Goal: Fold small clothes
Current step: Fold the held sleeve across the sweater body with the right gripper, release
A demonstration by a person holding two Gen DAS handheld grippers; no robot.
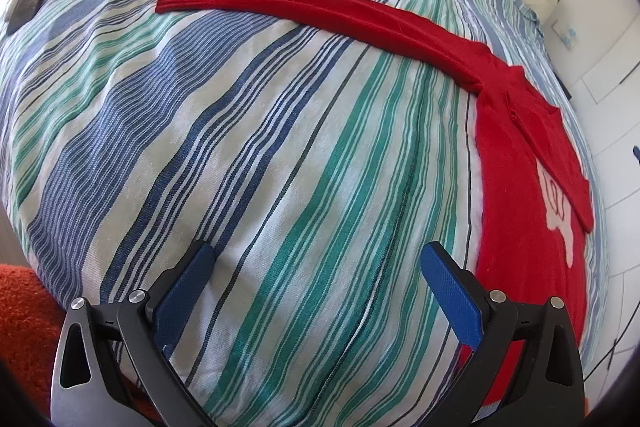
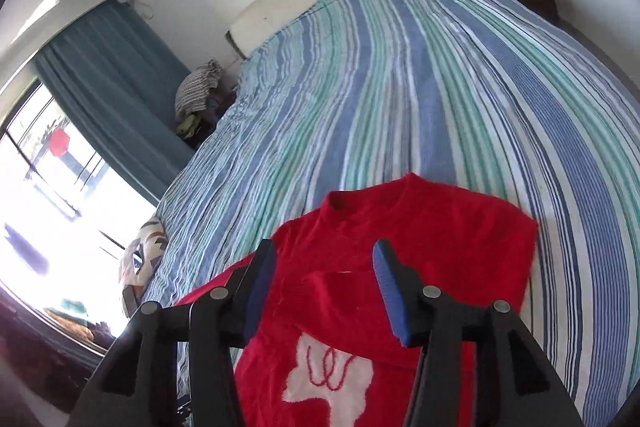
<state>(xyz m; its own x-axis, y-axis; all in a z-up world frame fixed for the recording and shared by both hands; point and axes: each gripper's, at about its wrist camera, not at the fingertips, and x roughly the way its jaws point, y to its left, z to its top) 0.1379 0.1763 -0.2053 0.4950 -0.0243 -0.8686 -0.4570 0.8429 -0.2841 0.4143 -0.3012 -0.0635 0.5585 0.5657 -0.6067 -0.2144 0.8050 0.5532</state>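
Looking along the left hand-held gripper (image 1: 316, 263), its jaws stand wide apart and empty over the striped bed (image 1: 248, 155). The red sweater (image 1: 520, 163) lies flat at the right, one sleeve (image 1: 304, 1) stretched far left, probably laid out for folding in next. From the right wrist view, the right hand-held gripper (image 2: 326, 263) hangs above the sweater's chest with its jaws parted and nothing between them; the other sleeve (image 2: 348, 291) already lies folded across the front, above the white patch (image 2: 332, 375).
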